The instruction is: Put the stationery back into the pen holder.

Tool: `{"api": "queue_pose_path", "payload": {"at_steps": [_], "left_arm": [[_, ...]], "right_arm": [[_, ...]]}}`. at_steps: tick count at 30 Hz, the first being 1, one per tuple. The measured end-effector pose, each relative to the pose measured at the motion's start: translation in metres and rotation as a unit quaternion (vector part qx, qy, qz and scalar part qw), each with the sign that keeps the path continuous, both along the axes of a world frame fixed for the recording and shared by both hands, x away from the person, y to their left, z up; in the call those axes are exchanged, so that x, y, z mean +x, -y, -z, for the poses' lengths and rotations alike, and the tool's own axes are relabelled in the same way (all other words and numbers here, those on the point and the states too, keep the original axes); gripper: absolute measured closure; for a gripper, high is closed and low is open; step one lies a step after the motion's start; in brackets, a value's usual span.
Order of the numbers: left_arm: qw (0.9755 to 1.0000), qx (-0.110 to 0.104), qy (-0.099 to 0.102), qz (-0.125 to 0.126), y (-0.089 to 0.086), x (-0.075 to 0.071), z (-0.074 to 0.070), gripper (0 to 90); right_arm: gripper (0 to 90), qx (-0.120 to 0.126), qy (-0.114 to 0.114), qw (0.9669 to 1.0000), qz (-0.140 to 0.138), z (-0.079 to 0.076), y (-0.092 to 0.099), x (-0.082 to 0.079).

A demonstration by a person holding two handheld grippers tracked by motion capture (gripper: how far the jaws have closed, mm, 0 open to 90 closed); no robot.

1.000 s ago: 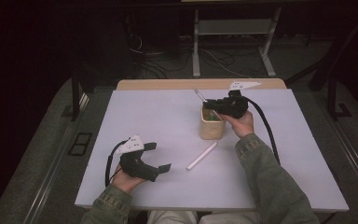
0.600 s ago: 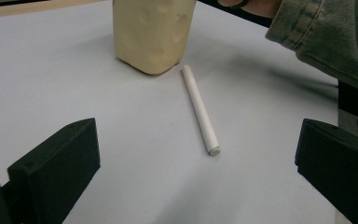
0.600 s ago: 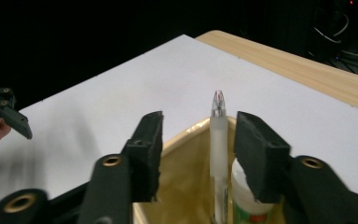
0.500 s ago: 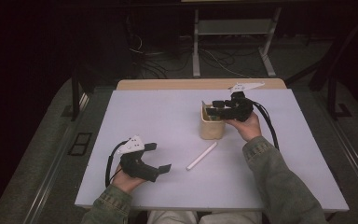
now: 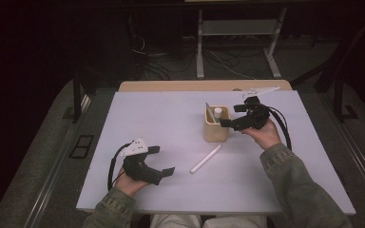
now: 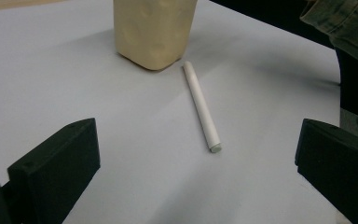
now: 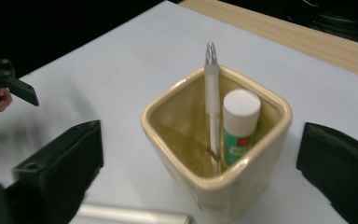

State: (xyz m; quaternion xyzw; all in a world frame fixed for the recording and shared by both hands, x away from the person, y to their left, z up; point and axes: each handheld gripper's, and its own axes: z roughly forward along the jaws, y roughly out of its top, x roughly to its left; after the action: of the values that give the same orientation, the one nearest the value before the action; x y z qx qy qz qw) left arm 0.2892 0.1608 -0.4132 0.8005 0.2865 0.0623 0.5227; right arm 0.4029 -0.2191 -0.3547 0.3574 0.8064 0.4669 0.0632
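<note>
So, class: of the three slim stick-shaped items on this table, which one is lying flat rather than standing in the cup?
The white stick, lying alone on the table; the clear pen and white-capped green tube stand inside the cream ceramic cup.

pen (image 7: 211,105) in cup (image 5: 216,134) (stick (image 5: 206,159) before it)

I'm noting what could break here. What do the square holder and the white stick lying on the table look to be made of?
Holder: probably glazed ceramic, given its thick rounded rim, cream gloss and soft highlights, though glossy plastic can't be ruled out. White stick: smooth matte white cylinder, likely plastic, maybe a capped pen; chalk is possible.
</note>
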Motion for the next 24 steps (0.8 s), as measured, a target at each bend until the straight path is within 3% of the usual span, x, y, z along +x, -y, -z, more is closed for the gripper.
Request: {"api": "queue_pose_path", "payload": {"at_steps": [24], "left_arm": [[1.0,0.0,-0.001,-0.003,0.0,-0.001,-0.001,0.0]], "right_arm": [[0.4,-0.003,-0.012,0.9999,0.001,0.004,0.031,-0.062]]}}
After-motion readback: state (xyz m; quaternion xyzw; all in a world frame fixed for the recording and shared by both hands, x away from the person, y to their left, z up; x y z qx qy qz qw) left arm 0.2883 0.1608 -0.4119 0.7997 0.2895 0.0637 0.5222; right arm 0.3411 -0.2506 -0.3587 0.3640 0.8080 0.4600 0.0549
